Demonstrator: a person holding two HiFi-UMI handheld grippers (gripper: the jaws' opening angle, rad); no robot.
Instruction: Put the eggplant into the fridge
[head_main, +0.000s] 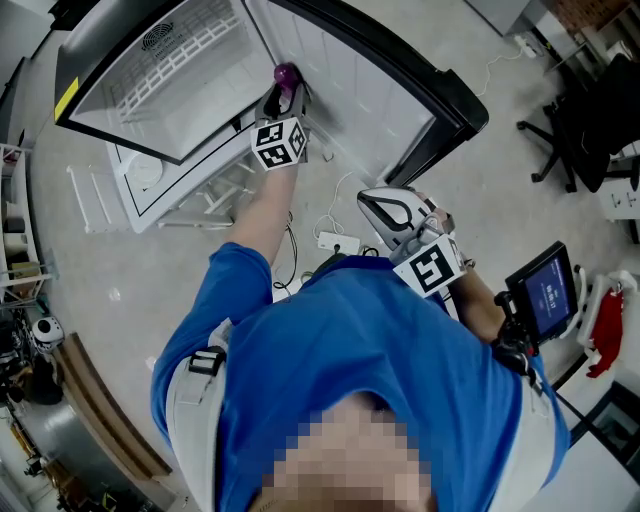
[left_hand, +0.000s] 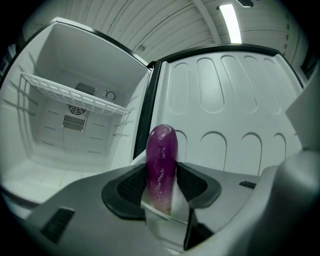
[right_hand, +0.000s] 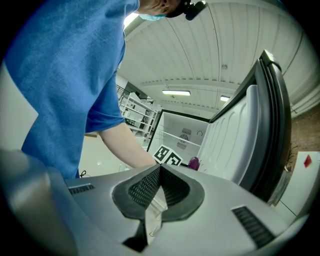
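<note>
A: Nearest entry: left gripper (left_hand: 161, 175), clenched on the eggplant (left_hand: 161, 145). Held upright, tip standing above the pads (left_hand: 132, 187). Location?

B: Logged in front of the open fridge (left_hand: 55, 160), level with the seam between cavity and door (left_hand: 235, 100). Judged not yet inside.

A: Hazards?

B: Two noted, both as judgement only. Glossy skin in a narrow pinch: could have slipped or swivelled if tilted. Wire shelf (left_hand: 70, 95) and door edge near the way in: could have been struck, knocking the eggplant loose.

A: Other gripper?

B: Right gripper (right_hand: 157, 172), closed tight on nothing, well apart from the fridge at the person's side.

A: Count?

B: Eggplant, one. Grippers, two. Fridge, one, door open. Wire shelf inside, one seen. Power strip (head_main: 337, 241) on the floor (head_main: 150, 290), one.
</note>
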